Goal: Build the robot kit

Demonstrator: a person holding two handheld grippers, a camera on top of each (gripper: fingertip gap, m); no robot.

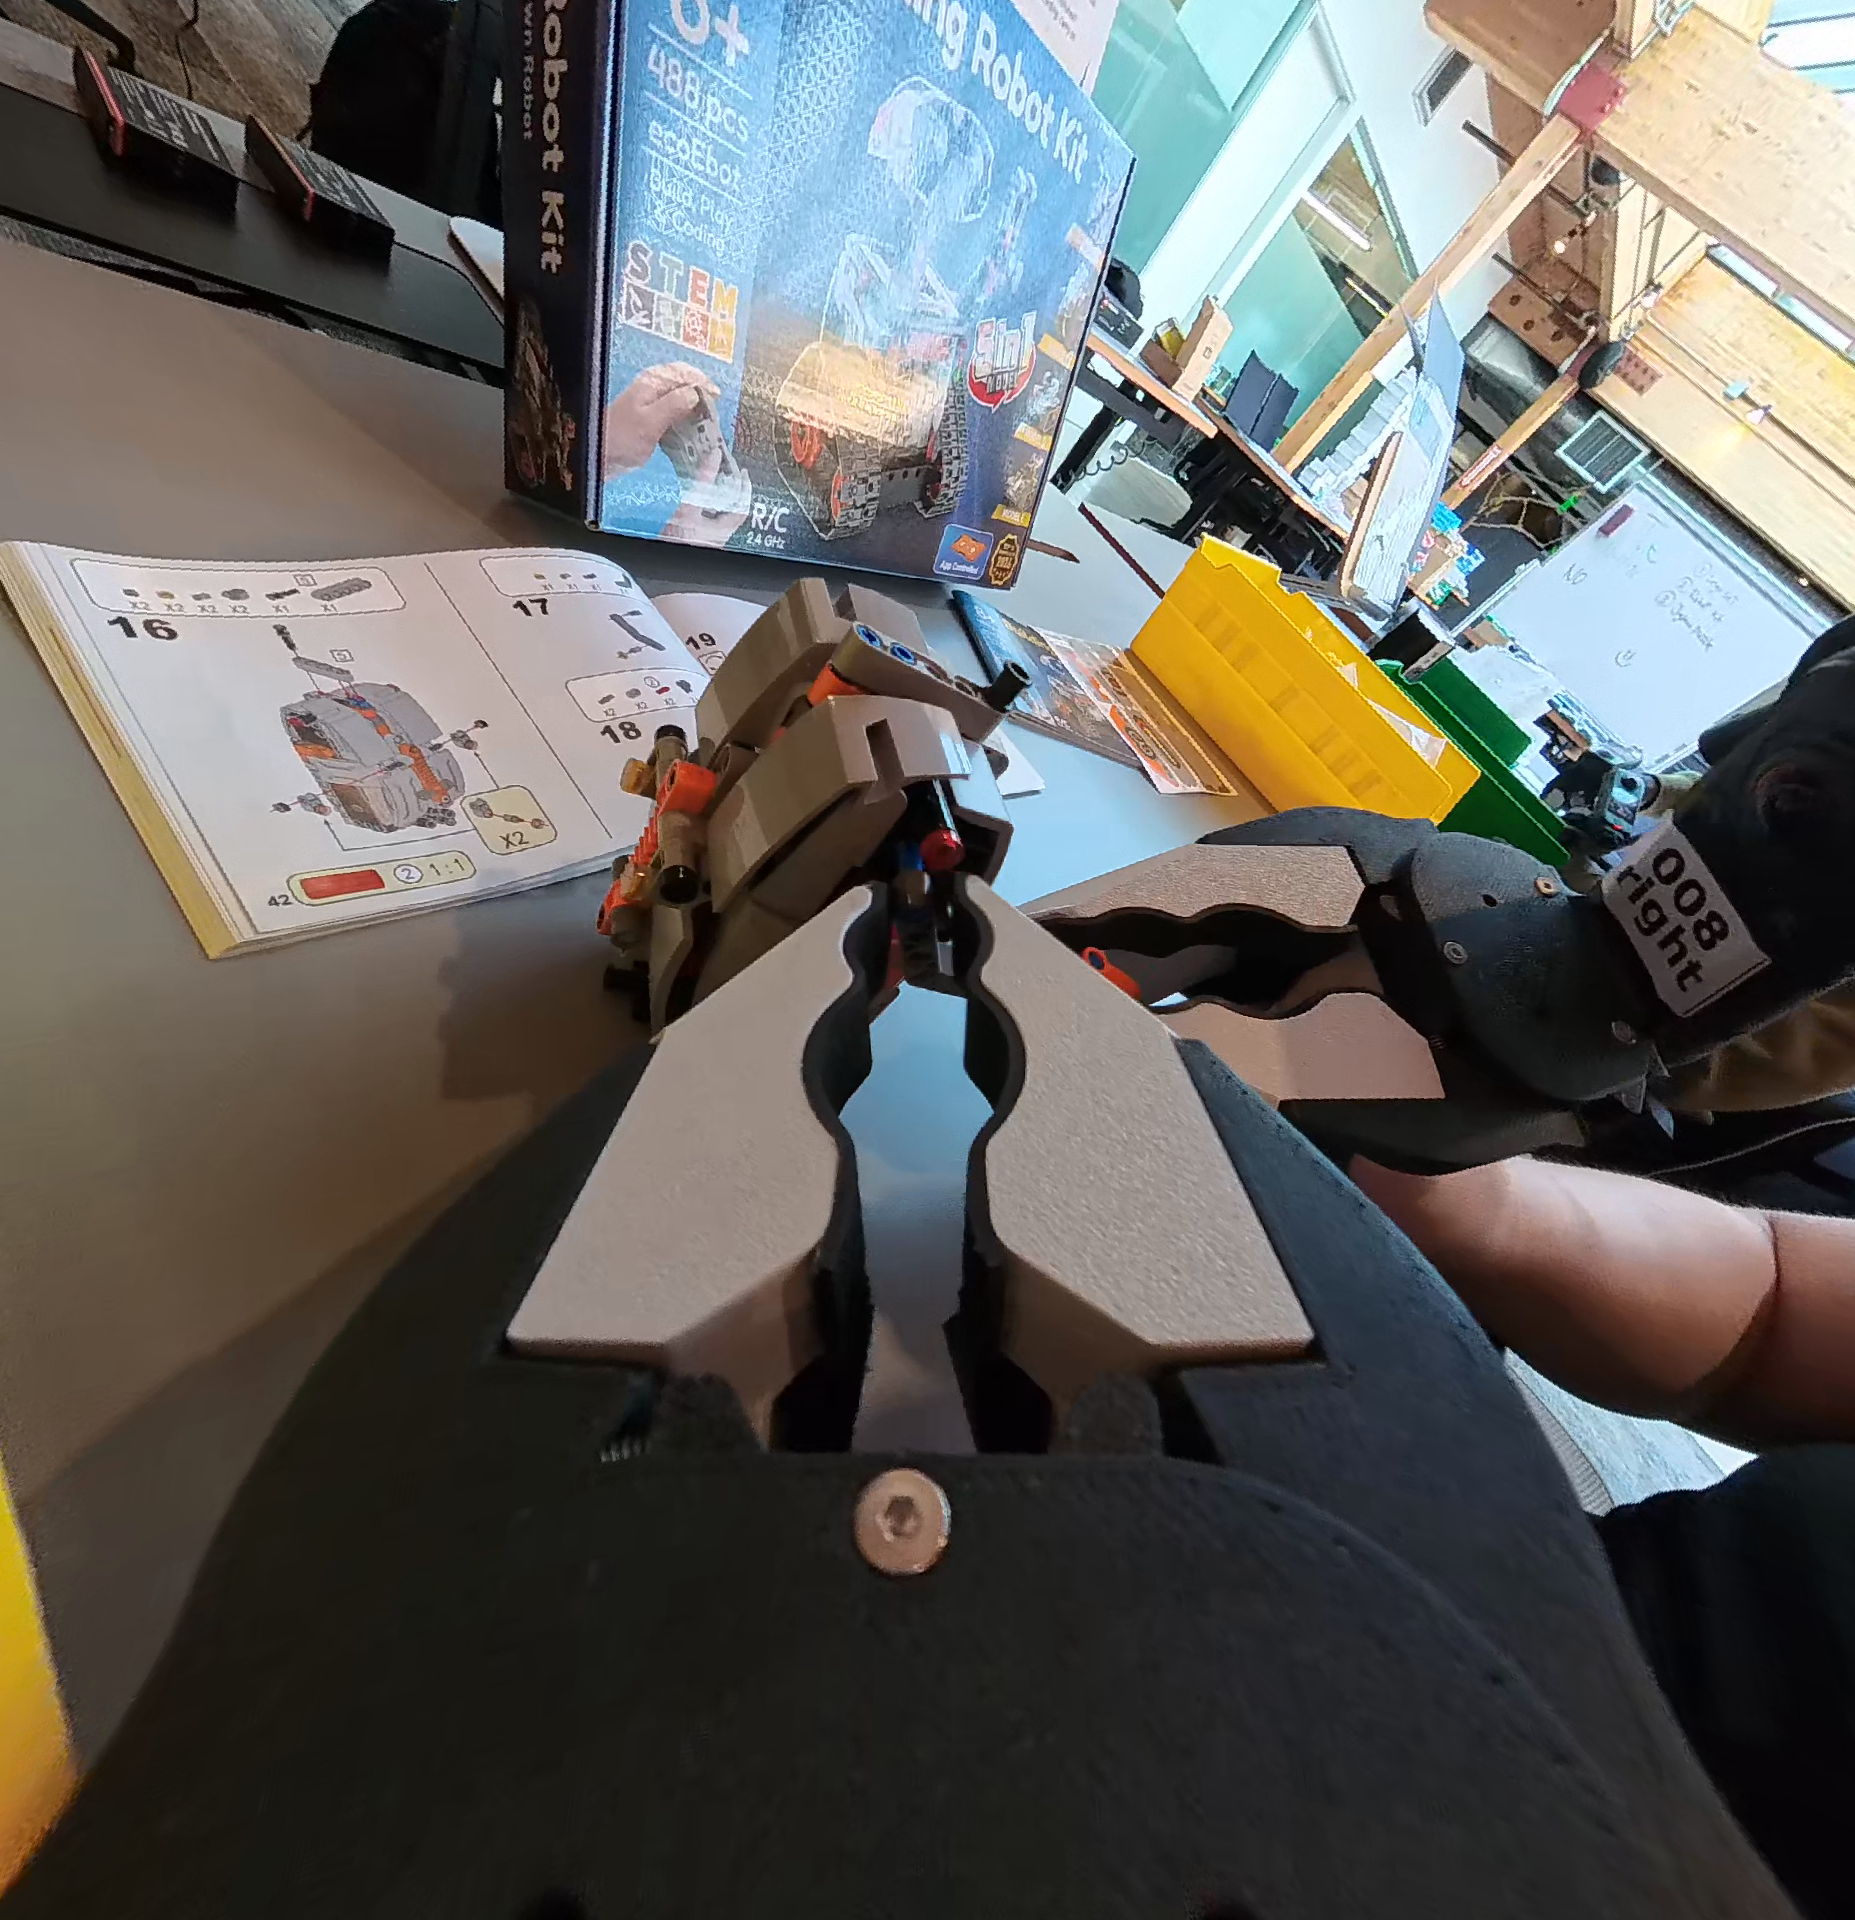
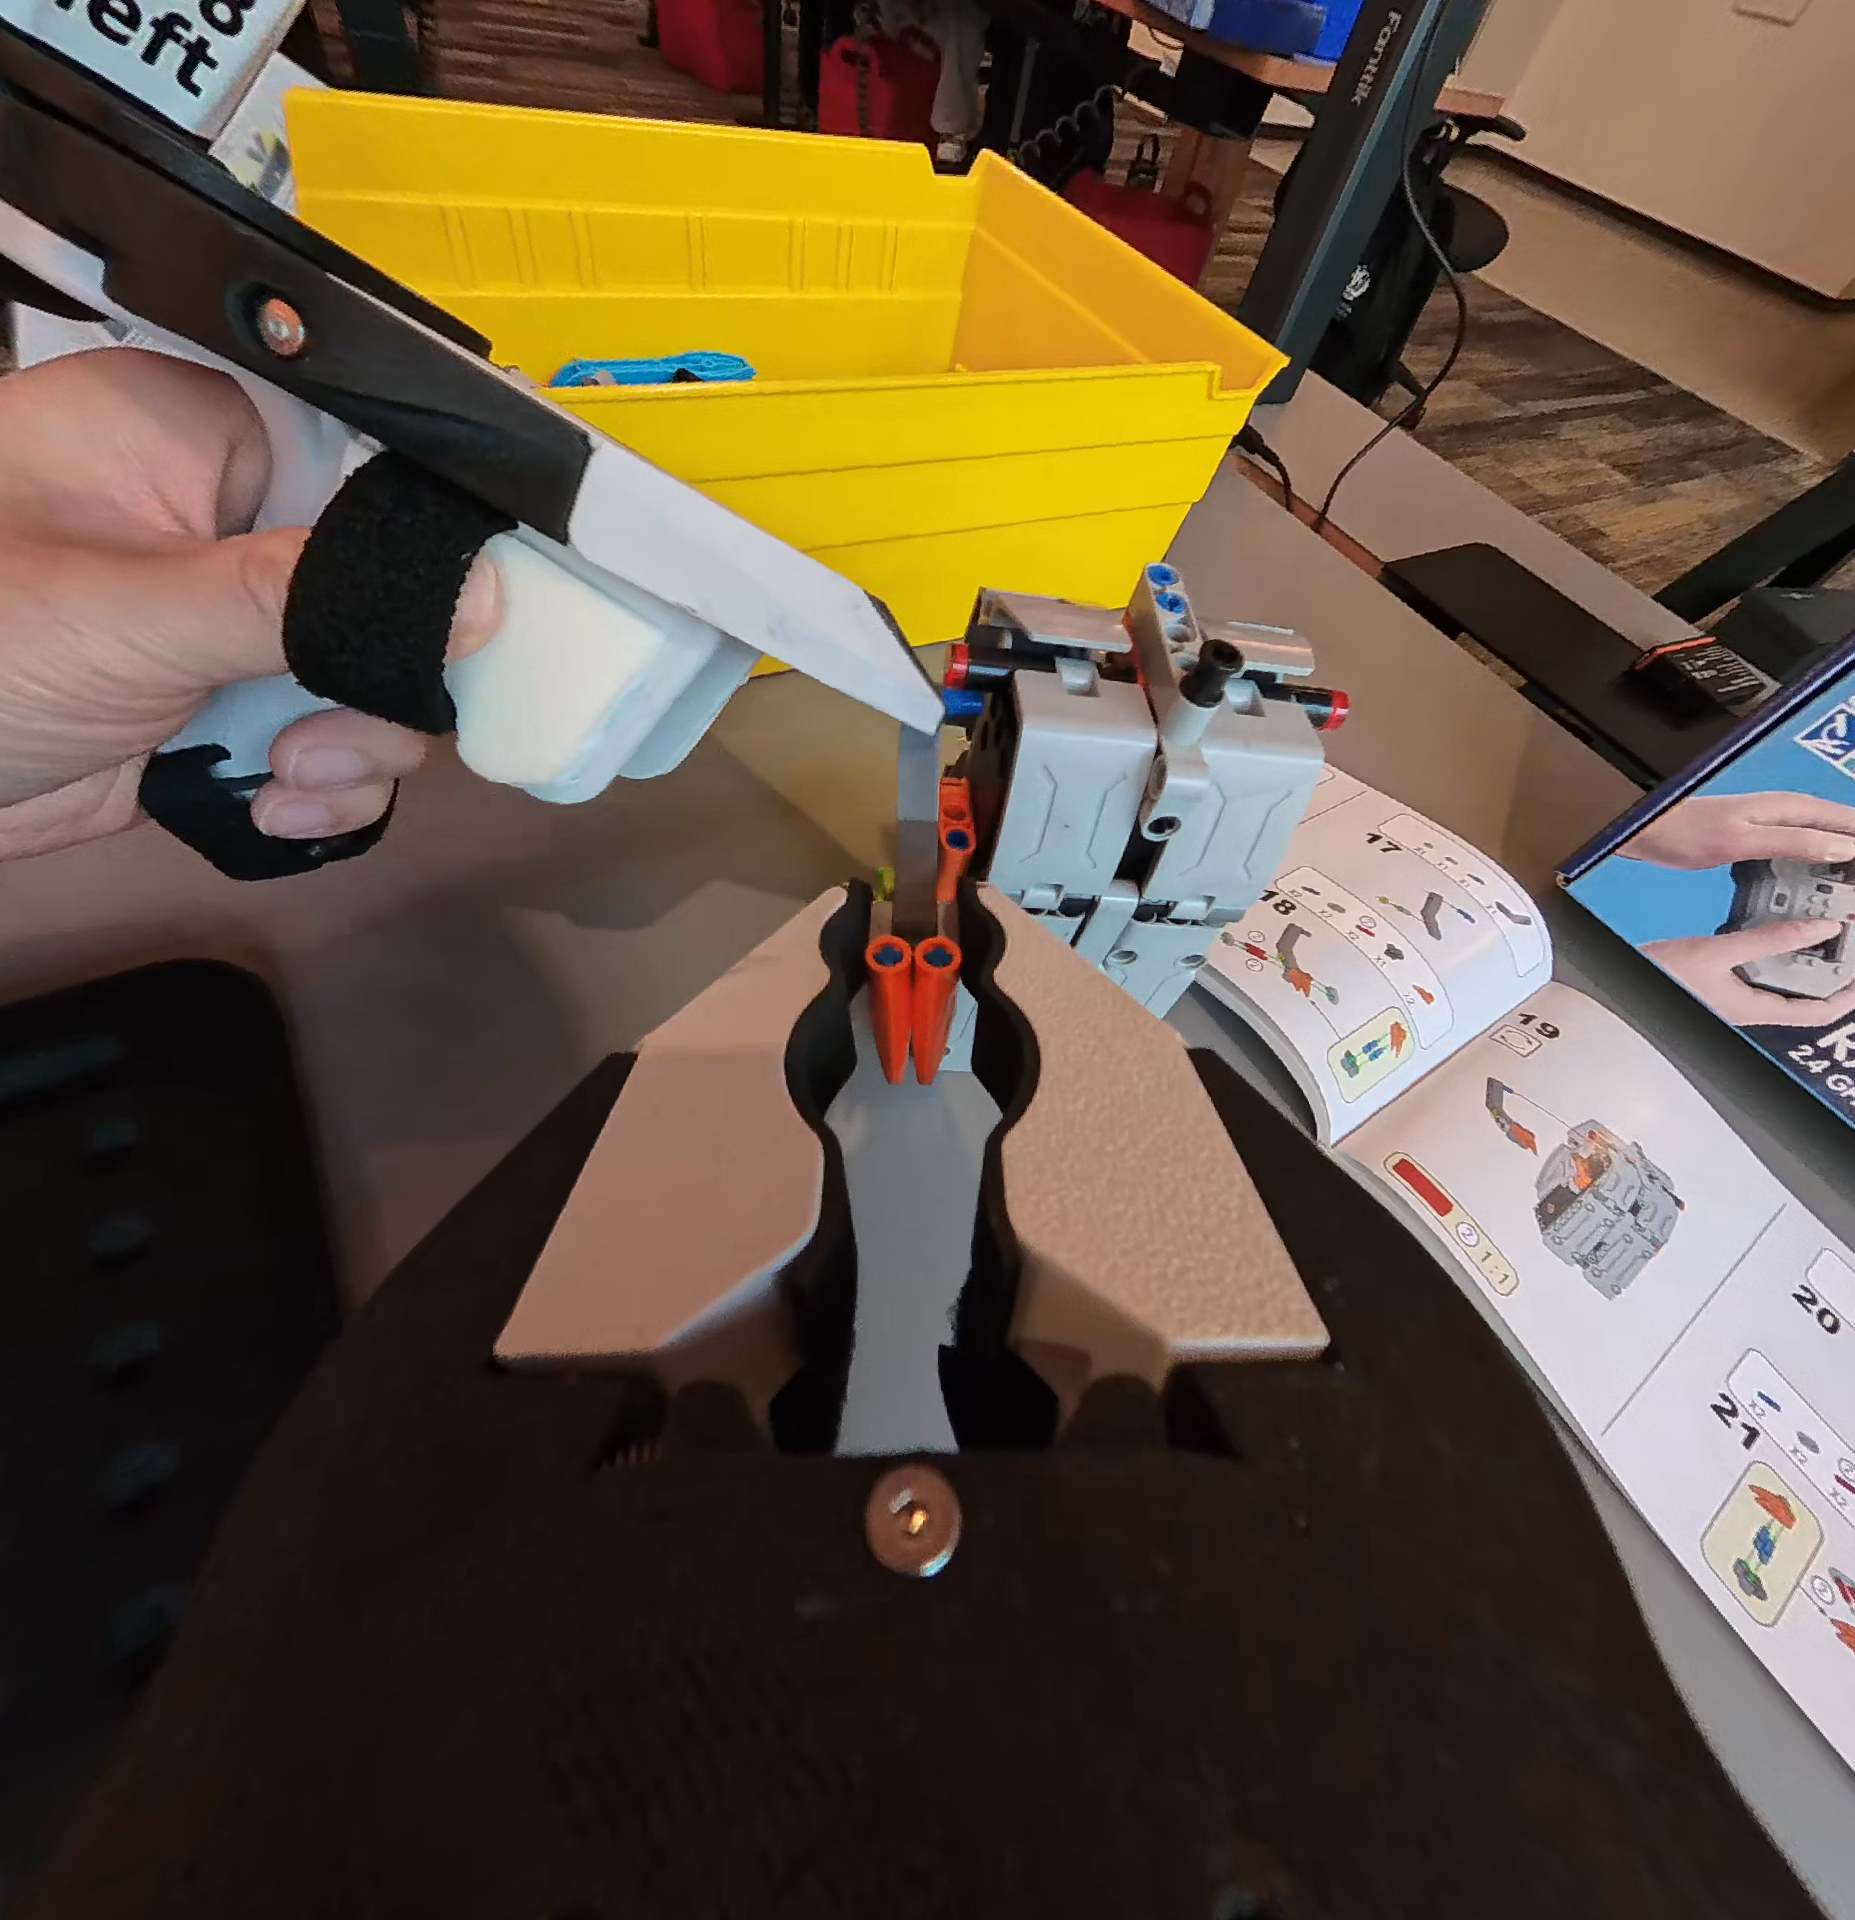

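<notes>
A grey brick model with orange, red and blue pins stands on the grey table. My left gripper is shut on the model's near edge, with pins showing between its fingertips. In the right wrist view the model stands upright, and the left gripper comes in from the upper left to touch its top corner. My right gripper is shut on an orange piece with two tubes, joined to a grey beam against the model's side. The right gripper also shows in the left wrist view.
An open instruction booklet lies beside the model. The blue kit box stands behind it. A yellow bin holds a blue item; a green bin sits past it. A black pad lies at the left. Only a small space, under 4 cm, lies between the two pairs of fingers.
</notes>
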